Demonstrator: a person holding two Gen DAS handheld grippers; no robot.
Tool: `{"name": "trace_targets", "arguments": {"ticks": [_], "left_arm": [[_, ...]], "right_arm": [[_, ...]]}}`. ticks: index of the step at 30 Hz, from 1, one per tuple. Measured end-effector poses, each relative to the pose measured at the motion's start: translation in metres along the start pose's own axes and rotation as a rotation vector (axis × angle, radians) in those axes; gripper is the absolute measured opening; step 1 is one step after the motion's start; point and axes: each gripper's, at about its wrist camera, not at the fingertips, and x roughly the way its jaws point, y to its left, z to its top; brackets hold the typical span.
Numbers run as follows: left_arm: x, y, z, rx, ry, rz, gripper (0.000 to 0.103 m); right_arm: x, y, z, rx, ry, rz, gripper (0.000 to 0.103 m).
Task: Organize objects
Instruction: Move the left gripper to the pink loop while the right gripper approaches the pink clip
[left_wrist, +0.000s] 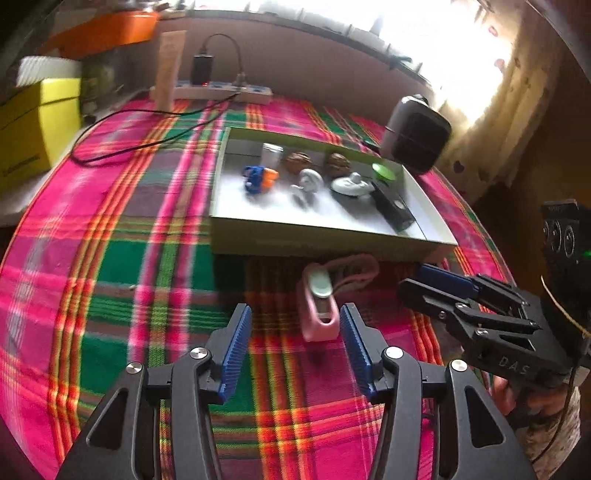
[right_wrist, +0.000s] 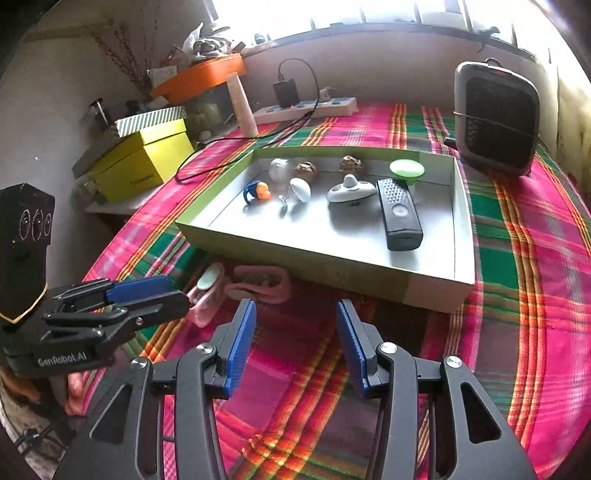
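Left claw: we see the left claw (left_wrist: 295, 332) with its jaws apart and nothing pressed between the blue pads; the pink item lies on the cloth just ahead, between the fingertips and close to the right one, not gripped.
Right claw: we find the right claw (right_wrist: 296, 332) open and empty, hovering over the plaid cloth (right_wrist: 517, 295) in front of the box.
Pink item: we make out a pink case (left_wrist: 318, 317) with a pale green piece on top and a pink strap looping toward the box; it lies on the surface outside the box, near its front wall.
Box: a shallow green box (right_wrist: 295, 251) sits mid-surface, open at the top.
Box contents: we count a black remote (right_wrist: 399, 212), a white spinning-top shape (right_wrist: 350, 188), a white egg-shaped piece (right_wrist: 300, 189), a blue and orange toy (right_wrist: 256, 190), a clear small jar (right_wrist: 279, 168), two brown walnuts (right_wrist: 306, 170) and a green lid (right_wrist: 406, 169), all apart from one another, though the remote's far end comes close to the green lid.
Behind the box: a black heater (right_wrist: 496, 118) stands at the far right, a white power strip (right_wrist: 306, 107) with a charger at the far edge.
Left side: we note a yellow box (right_wrist: 144, 158) off the cloth.
Blur: the left wrist view is smeared, so finer detail escapes us.
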Motion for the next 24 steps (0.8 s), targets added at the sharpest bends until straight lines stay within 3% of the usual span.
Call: {"name": "trace_targets", "arguments": {"ticks": [12,15,24], "left_arm": [[0.011,0.000,0.002,-0.019,0.006,0.038,0.048],[0.011,0.006,0.002,-0.032,0.000,0.048,0.042],[0.007,0.026,0.004,-0.082,-0.024,0.070,0.040]], "right_arm": [[0.007,0.005,0.005,-0.010,0.011,0.057,0.047],[0.010,0.007,0.008,-0.009,0.014,0.079,0.047],[0.022,0.018,0.012,-0.032,0.041,0.116,0.047]]}}
